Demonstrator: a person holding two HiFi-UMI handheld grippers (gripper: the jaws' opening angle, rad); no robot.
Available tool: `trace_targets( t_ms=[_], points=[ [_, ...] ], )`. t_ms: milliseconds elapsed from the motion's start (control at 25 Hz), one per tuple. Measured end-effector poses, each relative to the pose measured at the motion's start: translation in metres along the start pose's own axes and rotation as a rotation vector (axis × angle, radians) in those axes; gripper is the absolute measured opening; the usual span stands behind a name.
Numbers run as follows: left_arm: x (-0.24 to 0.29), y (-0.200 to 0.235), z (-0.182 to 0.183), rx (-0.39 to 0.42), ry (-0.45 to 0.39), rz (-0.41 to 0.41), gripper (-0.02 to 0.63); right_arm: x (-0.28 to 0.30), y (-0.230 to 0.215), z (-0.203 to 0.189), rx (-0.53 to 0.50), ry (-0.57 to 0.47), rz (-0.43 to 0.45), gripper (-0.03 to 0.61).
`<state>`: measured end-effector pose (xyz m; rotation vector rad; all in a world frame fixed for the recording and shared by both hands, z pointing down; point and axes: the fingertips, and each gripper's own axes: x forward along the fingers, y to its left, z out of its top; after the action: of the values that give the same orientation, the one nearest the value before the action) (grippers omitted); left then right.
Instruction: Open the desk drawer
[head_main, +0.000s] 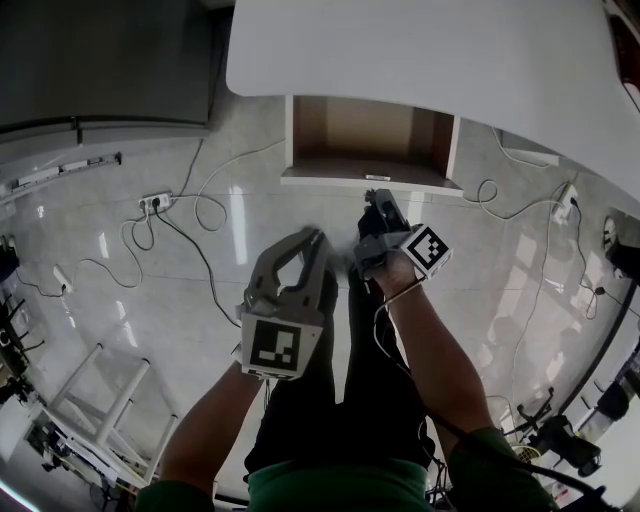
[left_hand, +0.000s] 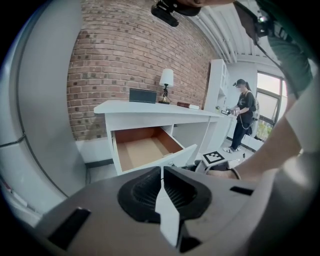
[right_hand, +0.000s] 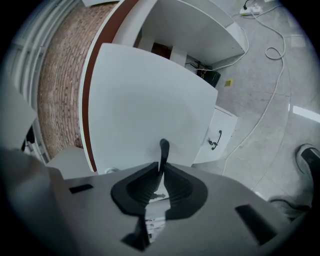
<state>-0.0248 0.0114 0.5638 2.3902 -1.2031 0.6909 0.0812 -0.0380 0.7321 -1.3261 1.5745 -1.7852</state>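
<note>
Under the white desk (head_main: 420, 50) the desk drawer (head_main: 365, 135) stands pulled out, its brown inside bare. In the left gripper view the open drawer (left_hand: 145, 147) also shows. My right gripper (head_main: 378, 200) reaches the drawer's white front (right_hand: 145, 100). Its jaws are closed on the dark drawer handle (right_hand: 163, 149), which sticks up between the tips of the right gripper (right_hand: 162, 167). My left gripper (head_main: 318, 237) hangs in the air beside it, short of the drawer. The left gripper (left_hand: 162, 170) is shut with nothing in it.
Cables and a power strip (head_main: 155, 202) lie on the tiled floor at the left, more cables at the right. A white rack (head_main: 100, 410) stands at lower left. A small cabinet (right_hand: 217, 137) sits beside the desk. A lamp (left_hand: 166, 80) stands on the desktop; a person (left_hand: 245, 112) stands beyond.
</note>
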Motion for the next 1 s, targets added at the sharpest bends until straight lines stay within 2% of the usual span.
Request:
trace_targets(
  t_ms=[80, 200, 360, 720, 1000],
  points=[
    [0.000, 0.000, -0.003, 0.000, 0.006, 0.000, 0.012, 0.003, 0.000, -0.002, 0.015, 0.003, 0.034, 0.037],
    [0.000, -0.001, -0.007, -0.001, 0.014, 0.001, 0.012, -0.001, -0.016, -0.003, -0.037, 0.023, -0.043, 0.038],
    [0.001, -0.001, -0.008, -0.004, 0.015, 0.002, 0.012, 0.008, -0.013, -0.006, -0.022, 0.031, 0.029, 0.040],
    [0.003, 0.002, -0.010, -0.011, 0.018, 0.006, 0.012, 0.013, -0.036, -0.012, -0.038, 0.062, -0.017, 0.040],
    [0.001, 0.000, -0.009, -0.012, 0.016, 0.011, 0.012, 0.012, -0.038, -0.014, -0.083, 0.085, -0.011, 0.051]
  ],
)
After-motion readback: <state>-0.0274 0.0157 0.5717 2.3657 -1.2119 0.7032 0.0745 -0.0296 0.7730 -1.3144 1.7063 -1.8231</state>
